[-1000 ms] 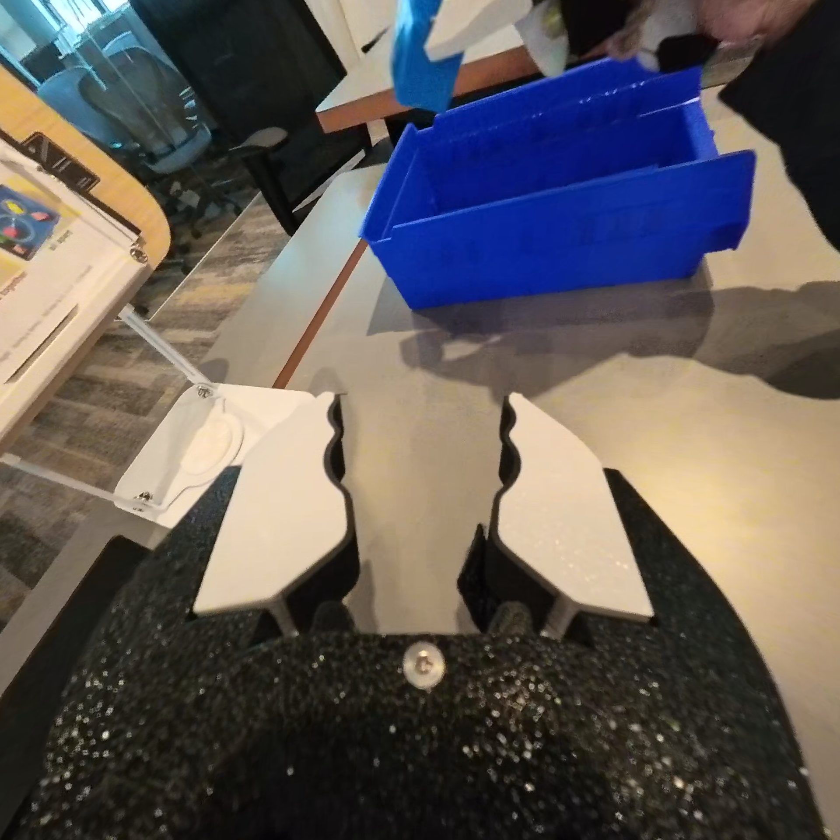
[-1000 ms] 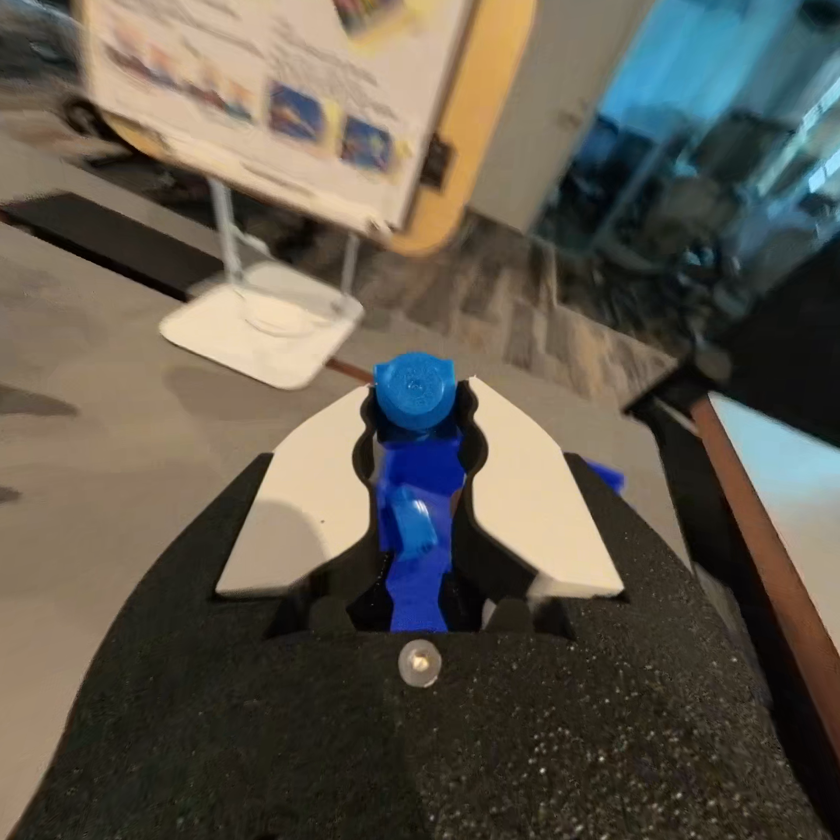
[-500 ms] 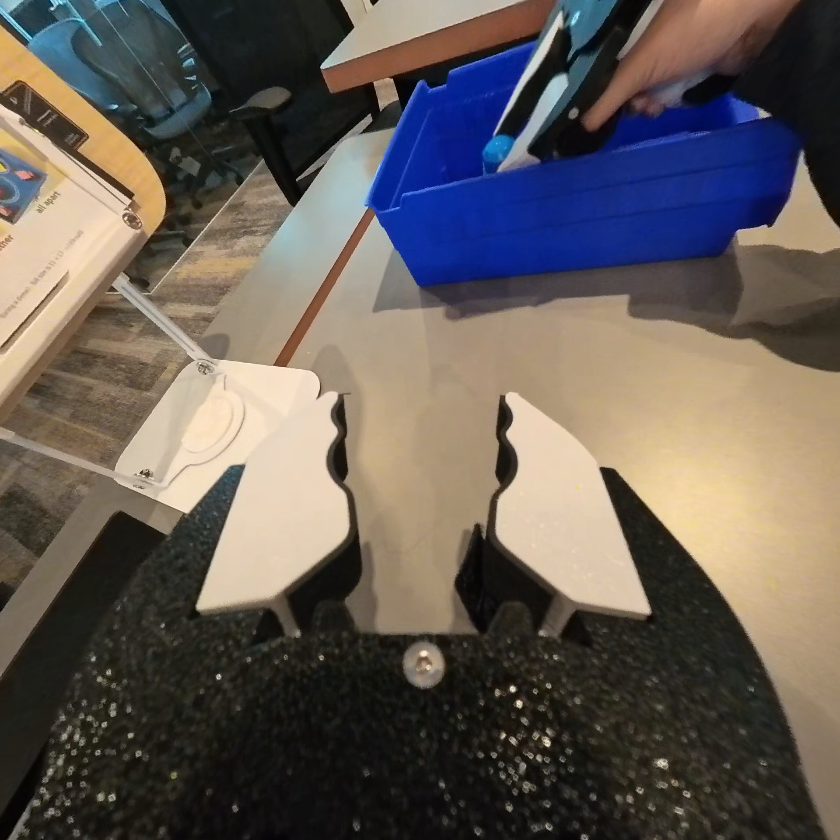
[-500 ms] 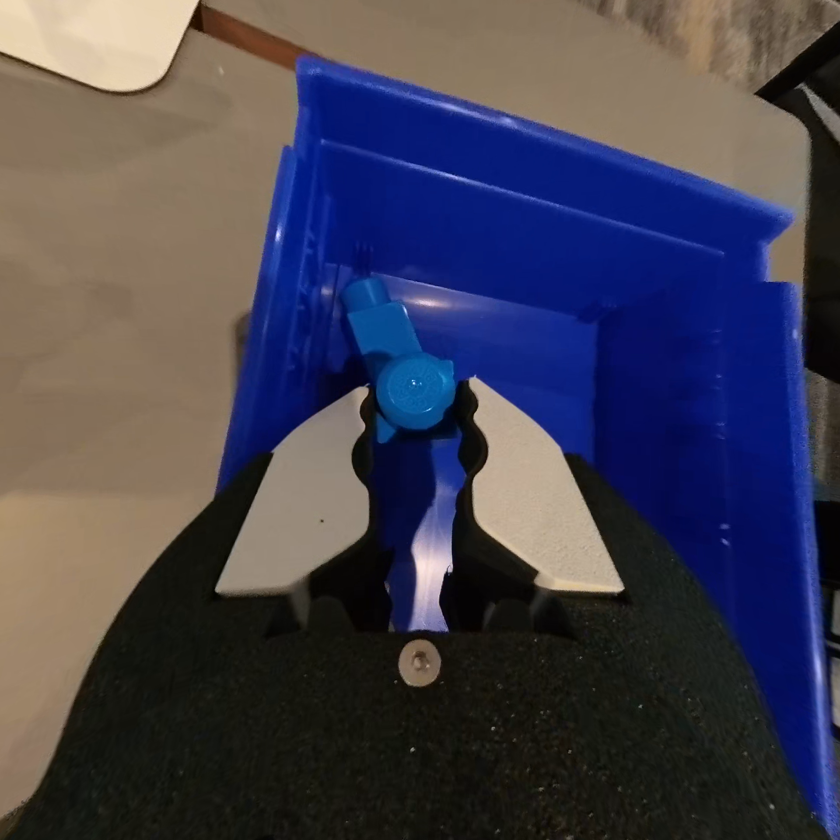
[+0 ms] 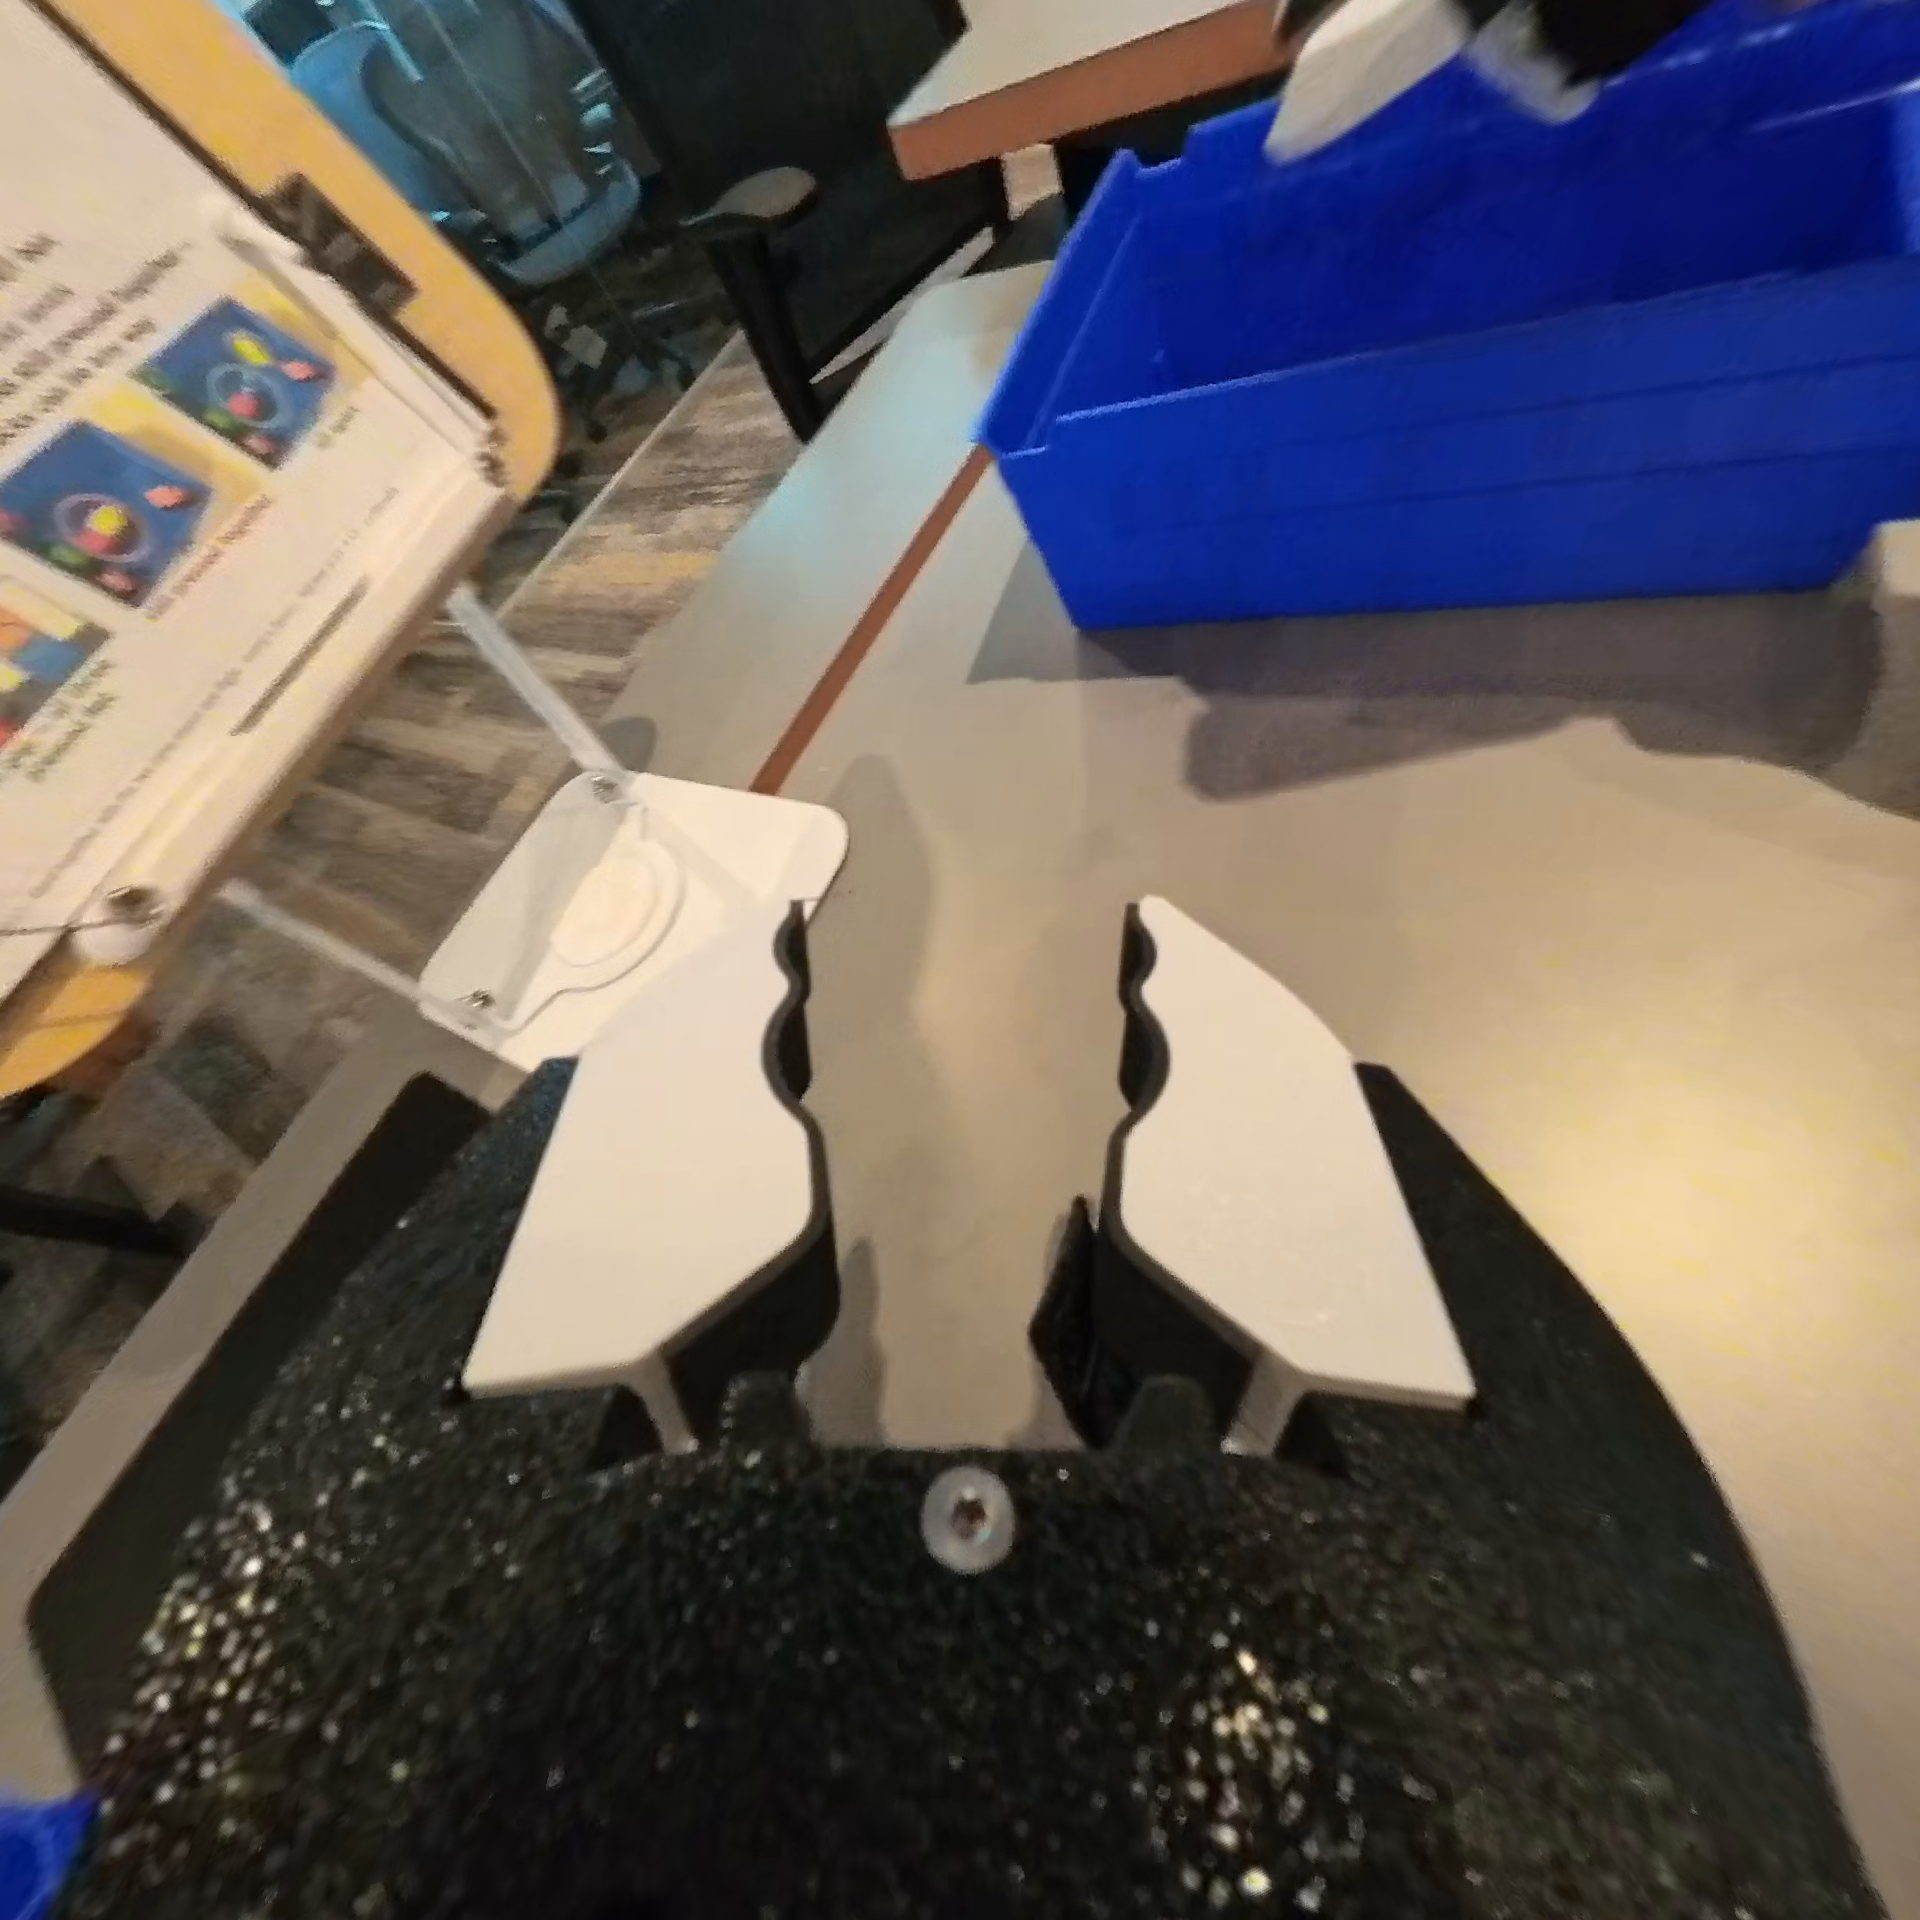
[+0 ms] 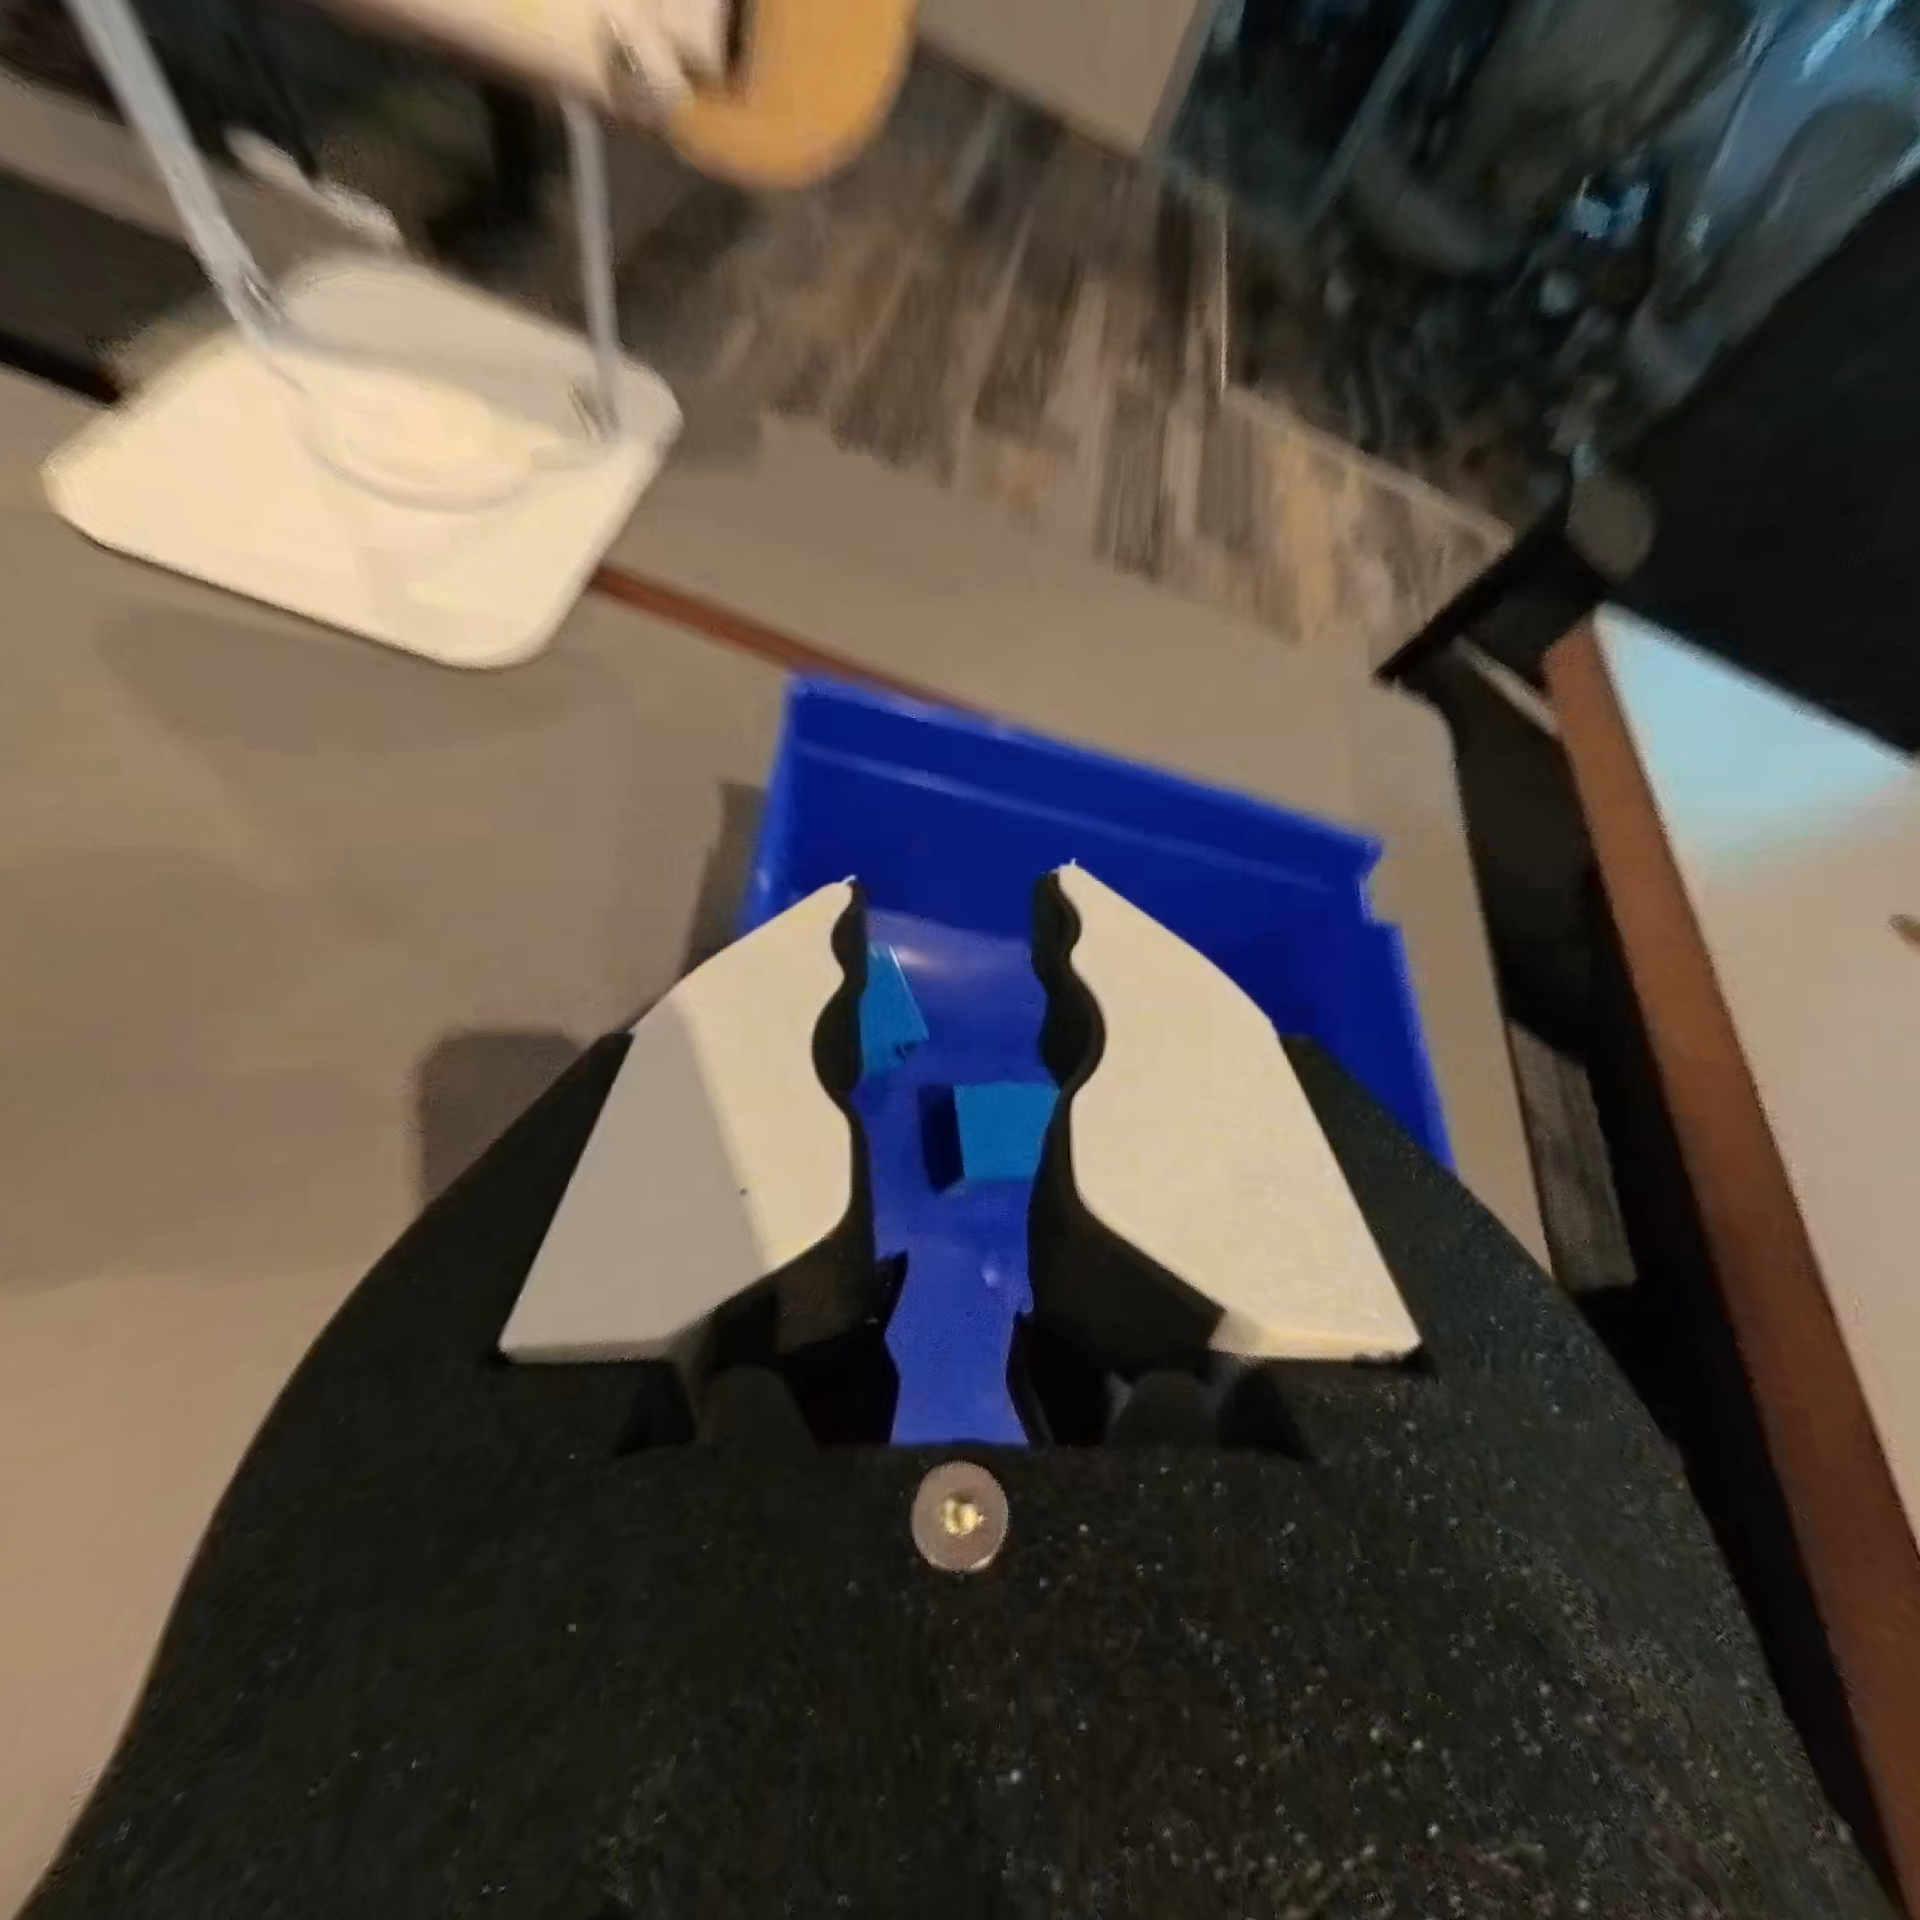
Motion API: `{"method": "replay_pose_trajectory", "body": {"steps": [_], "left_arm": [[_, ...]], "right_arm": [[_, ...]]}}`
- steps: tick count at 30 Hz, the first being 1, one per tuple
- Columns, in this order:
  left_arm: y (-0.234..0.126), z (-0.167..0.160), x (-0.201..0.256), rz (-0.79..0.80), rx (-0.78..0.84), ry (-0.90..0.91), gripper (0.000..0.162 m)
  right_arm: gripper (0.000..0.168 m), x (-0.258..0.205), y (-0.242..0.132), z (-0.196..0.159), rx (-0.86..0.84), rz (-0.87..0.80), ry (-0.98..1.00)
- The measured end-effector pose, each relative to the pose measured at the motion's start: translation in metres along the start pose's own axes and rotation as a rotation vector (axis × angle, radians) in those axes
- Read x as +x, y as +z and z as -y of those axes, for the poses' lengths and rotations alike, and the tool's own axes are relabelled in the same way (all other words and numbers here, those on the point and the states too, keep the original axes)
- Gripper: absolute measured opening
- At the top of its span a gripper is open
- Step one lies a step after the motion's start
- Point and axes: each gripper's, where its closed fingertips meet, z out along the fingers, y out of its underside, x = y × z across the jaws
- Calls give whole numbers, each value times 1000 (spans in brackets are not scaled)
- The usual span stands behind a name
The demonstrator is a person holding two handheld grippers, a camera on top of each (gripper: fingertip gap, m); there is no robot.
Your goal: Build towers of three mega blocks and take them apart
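My right gripper [image 6: 951,894] is open and empty above the blue bin [image 6: 1091,821]. Two light blue mega blocks lie on the bin floor below it: one [image 6: 1006,1132] shows between my fingers, the other [image 6: 891,1010] sits by the left finger. My left gripper [image 5: 964,920] is open and empty over the grey table [image 5: 1455,935], well short of the blue bin [image 5: 1455,488]. The right gripper's white finger [image 5: 1340,73] shows blurred above the bin at the top of the left wrist view.
A white stand base [image 5: 634,914] sits at the table's left edge, holding a printed board [image 5: 187,520]; it also shows in the right wrist view [image 6: 364,468]. A second table [image 6: 1766,935] stands beyond the bin. Office chairs [image 5: 561,197] stand on the carpet. Across from one pair of fingers to the other is roughly 25 cm.
My right gripper lowered the blue block into the bin, opened and let it go, then lifted away. The left gripper stayed open and shifted slightly.
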Motion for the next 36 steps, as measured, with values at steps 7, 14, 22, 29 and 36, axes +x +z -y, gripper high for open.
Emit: {"method": "replay_pose_trajectory", "body": {"steps": [7,14,22,29,36], "left_arm": [[-54,-3,-57,259,-5,-115,44],[-177,-50,-126,732,-119,-386,40],[-273,-146,-138,965,-356,-702,38],[-271,-186,-126,922,-536,-793,47],[-261,-215,-125,885,-604,-846,49]], "right_arm": [[24,-47,-47,69,300,115,-87],[23,-61,-52,78,330,118,-147],[20,-63,-58,81,369,161,-108],[20,-64,-58,81,381,182,-89],[20,-67,-55,80,375,193,-89]]}}
